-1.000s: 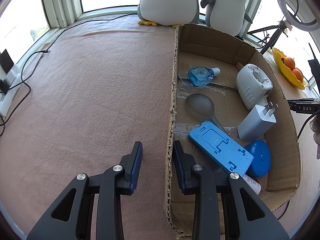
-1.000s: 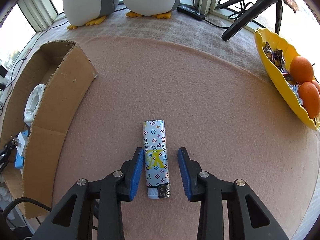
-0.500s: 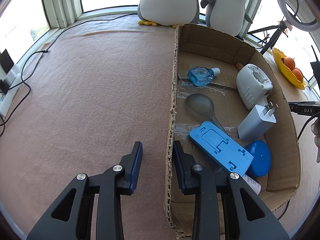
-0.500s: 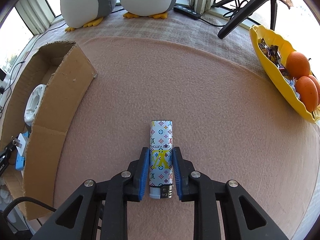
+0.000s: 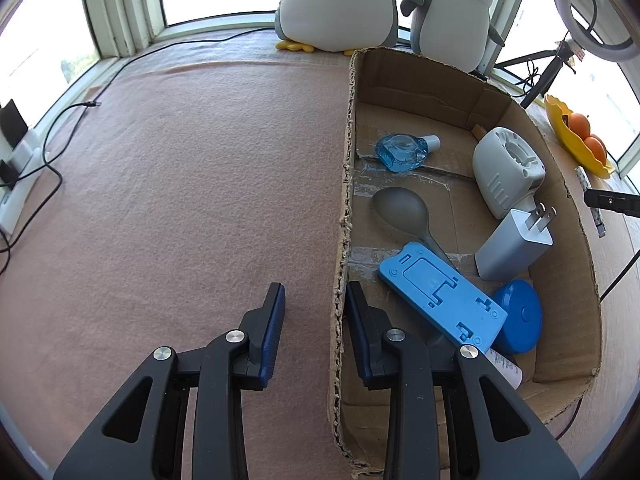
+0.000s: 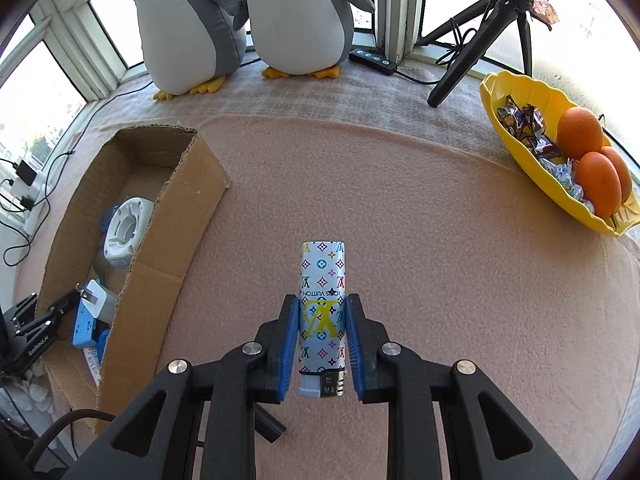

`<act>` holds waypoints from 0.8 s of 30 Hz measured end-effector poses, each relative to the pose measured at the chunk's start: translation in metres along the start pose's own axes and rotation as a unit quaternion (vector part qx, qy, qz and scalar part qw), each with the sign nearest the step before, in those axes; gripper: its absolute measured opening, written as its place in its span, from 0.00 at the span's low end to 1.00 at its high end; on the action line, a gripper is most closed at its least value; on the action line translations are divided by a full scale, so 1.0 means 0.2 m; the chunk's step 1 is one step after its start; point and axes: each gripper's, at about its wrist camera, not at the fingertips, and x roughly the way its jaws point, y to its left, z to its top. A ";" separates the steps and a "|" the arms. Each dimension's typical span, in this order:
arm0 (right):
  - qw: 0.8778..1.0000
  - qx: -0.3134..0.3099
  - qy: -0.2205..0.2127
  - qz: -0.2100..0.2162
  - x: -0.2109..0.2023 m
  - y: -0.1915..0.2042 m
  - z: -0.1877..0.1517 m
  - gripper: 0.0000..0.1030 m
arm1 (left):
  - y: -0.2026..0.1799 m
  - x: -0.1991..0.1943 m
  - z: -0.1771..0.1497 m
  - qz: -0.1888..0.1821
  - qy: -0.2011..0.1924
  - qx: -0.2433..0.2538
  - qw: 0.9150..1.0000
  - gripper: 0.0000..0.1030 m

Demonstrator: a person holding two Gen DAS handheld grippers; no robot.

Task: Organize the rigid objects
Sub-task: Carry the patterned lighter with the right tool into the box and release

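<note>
Between the blue pads of the right gripper, the patterned lighter is pinched above the pink felt. Farther left, the cardboard box wall is straddled by the spread left gripper.

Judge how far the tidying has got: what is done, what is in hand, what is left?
Done: spoon, charger and blue bottle lie in the cardboard box. In hand: right claw grips the patterned lighter. Left: carrying it into the box. Left claw is open, straddling the box wall.
</note>
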 end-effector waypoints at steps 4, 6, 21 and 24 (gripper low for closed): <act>1.000 -0.001 -0.020 0.012 -0.08 0.05 0.03 0.20 | 0.00 0.00 0.00 0.000 0.000 0.000 1.000 0.29; 0.999 -0.002 -0.027 0.019 -0.11 0.08 0.05 0.20 | 0.00 0.00 0.00 0.000 0.000 0.000 1.000 0.29; 0.995 -0.042 -0.064 0.056 -0.21 0.42 0.17 0.20 | 0.00 0.00 0.00 -0.001 0.000 -0.001 1.000 0.29; 0.995 -0.050 -0.065 0.063 -0.19 0.50 0.19 0.20 | 0.00 0.00 0.00 0.000 0.000 -0.001 1.000 0.29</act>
